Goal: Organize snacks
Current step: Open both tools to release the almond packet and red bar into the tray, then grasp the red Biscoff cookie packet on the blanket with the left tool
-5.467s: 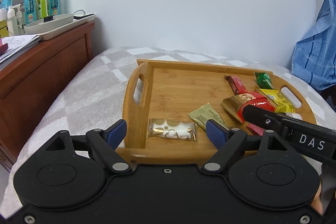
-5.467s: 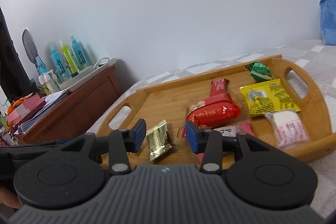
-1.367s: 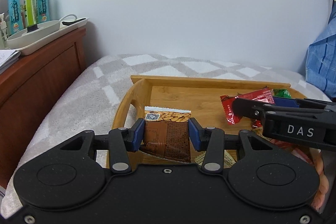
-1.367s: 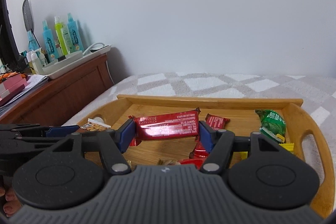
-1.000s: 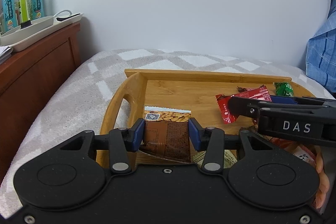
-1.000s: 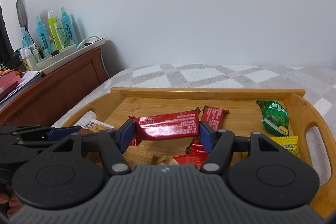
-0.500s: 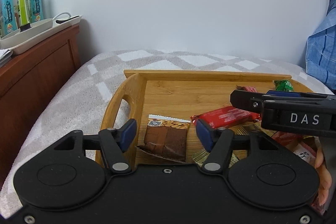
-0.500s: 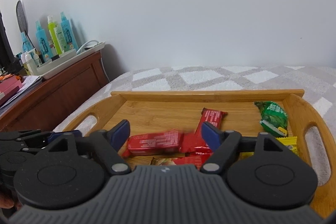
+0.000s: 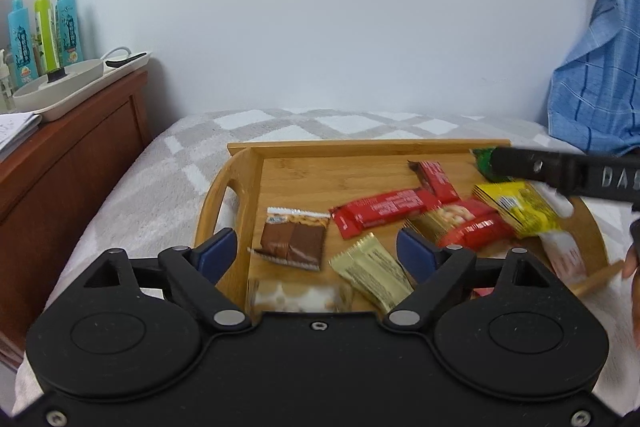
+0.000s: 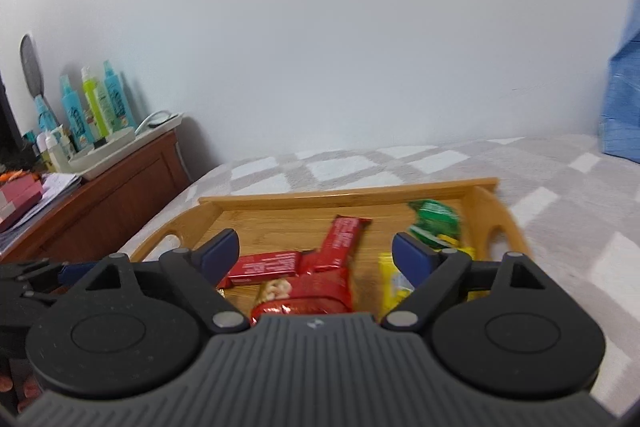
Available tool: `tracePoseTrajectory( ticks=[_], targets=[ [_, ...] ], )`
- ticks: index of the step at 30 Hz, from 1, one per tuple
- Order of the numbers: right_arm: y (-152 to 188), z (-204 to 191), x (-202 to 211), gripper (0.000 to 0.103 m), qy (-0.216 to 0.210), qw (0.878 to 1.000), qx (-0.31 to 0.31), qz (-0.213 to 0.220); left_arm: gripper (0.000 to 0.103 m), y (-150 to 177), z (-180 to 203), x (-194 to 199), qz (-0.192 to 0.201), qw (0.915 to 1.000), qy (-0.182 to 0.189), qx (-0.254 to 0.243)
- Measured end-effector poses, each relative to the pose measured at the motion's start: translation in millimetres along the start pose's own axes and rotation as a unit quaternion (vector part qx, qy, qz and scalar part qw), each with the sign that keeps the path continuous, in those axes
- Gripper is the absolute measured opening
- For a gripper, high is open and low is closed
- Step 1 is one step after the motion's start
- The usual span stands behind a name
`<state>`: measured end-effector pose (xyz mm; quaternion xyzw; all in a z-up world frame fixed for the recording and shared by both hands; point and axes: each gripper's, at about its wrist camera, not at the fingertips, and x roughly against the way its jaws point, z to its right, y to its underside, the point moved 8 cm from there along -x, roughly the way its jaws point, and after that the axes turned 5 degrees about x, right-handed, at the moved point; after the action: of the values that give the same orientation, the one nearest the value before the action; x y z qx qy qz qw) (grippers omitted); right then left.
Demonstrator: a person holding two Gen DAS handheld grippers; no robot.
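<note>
A bamboo tray point(image 9: 348, 147) lies on the bed and holds several snack packs. My left gripper point(image 9: 316, 249) is open and empty above the tray's near left part. A brown almond pack point(image 9: 294, 237) lies flat just past it, with a gold pack point(image 9: 372, 271) and a clear pack point(image 9: 298, 295) nearer. A long red bar point(image 9: 380, 213) lies in the middle. My right gripper point(image 10: 316, 251) is open and empty above the red bars point(image 10: 344, 237), the red nut pack point(image 10: 308, 291) and the yellow pack point(image 10: 394, 279). A green pack point(image 10: 436, 219) lies at the far right.
The tray sits on a grey and white checked blanket point(image 9: 160, 195). A brown wooden cabinet point(image 9: 68, 163) stands at the left with a white tray and spray bottles point(image 9: 44, 27) on top. A blue cloth point(image 9: 592, 75) hangs at the right. A white wall is behind.
Both grippers have opened. The left one let go of the brown almond pack and the right one let go of the long red bar; both packs now lie in the tray. Both grippers have drawn back.
</note>
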<state>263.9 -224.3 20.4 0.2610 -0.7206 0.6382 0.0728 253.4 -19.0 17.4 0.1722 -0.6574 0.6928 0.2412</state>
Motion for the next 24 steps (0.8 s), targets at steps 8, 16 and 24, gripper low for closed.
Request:
tracePoseTrajectory(
  ticks=[8, 16, 24],
  targets=[
    [17.4, 5.4, 41.6, 0.096, 0.024, 1.0, 0.001, 0.015, 0.093, 21.4, 10.9, 38.5, 0.0, 0.9997, -0.004, -0.023],
    [48.7, 0.0, 68.6, 0.1, 0.033, 0.999, 0.001, 0.01, 0.094, 42.9, 13.3, 57.8, -0.013, 0.9995, -0.011, -0.025],
    [71.2, -8.2, 89.9, 0.103, 0.06, 0.998, 0.027, 0.013, 0.096, 63.9, 5.8, 76.9, -0.026, 0.9996, -0.015, -0.003]
  ],
)
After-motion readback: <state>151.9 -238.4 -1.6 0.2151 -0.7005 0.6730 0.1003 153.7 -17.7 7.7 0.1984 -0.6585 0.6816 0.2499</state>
